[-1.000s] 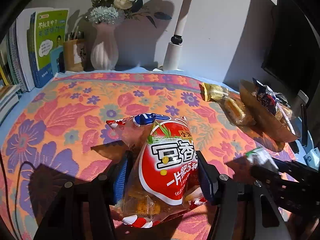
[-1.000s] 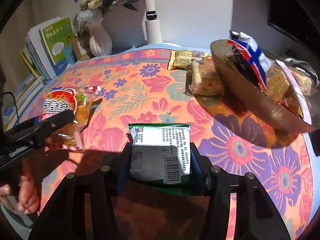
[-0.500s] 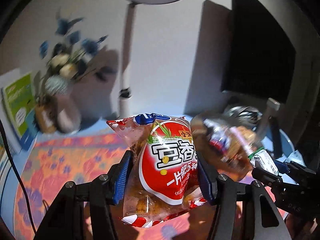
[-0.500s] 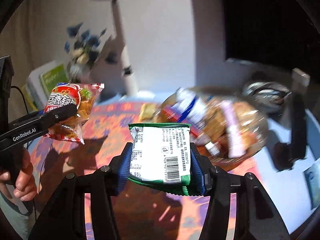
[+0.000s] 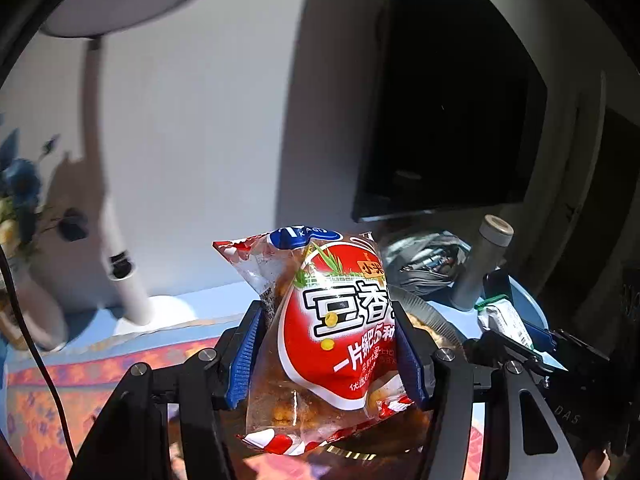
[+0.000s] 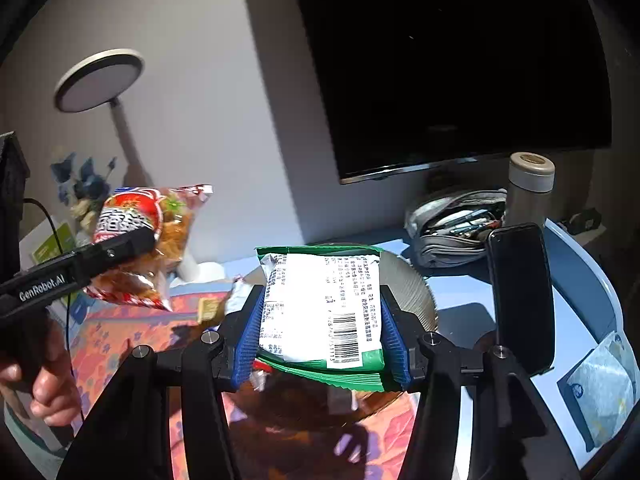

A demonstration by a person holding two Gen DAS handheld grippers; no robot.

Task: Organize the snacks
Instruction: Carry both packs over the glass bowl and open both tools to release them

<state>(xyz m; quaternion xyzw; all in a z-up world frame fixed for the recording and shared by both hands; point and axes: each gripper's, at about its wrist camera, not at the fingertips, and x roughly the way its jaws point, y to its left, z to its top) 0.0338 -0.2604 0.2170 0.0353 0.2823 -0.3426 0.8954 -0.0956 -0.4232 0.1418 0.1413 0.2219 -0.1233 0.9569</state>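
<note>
A red and clear snack bag [image 5: 340,320] stands upright between the blue pads of my left gripper [image 5: 328,344], which is shut on it. A green and white packet [image 6: 320,308], barcode side up, lies flat in my right gripper [image 6: 320,332], also shut on it. Both are held in the air above the brown ribbed snack bowl [image 6: 412,280], whose inside is mostly hidden in shadow. In the right wrist view the left gripper [image 6: 132,248] with the red bag [image 6: 140,232] hangs at the left. The left wrist view shows the green packet [image 5: 506,318] at the right.
Behind the bowl are a dark monitor [image 6: 460,60], a grey flask [image 6: 530,188], an open pencil case [image 6: 456,224] and an upright phone [image 6: 520,296]. A white desk lamp [image 6: 100,80] and a flower vase stand at the left. A hand [image 6: 48,384] holds the left gripper over the flowered cloth [image 6: 104,344].
Both grippers have risen from the flowered cloth and swung right toward the bowl, each still holding its bag. The views now show the wall and monitor instead of the tabletop.
</note>
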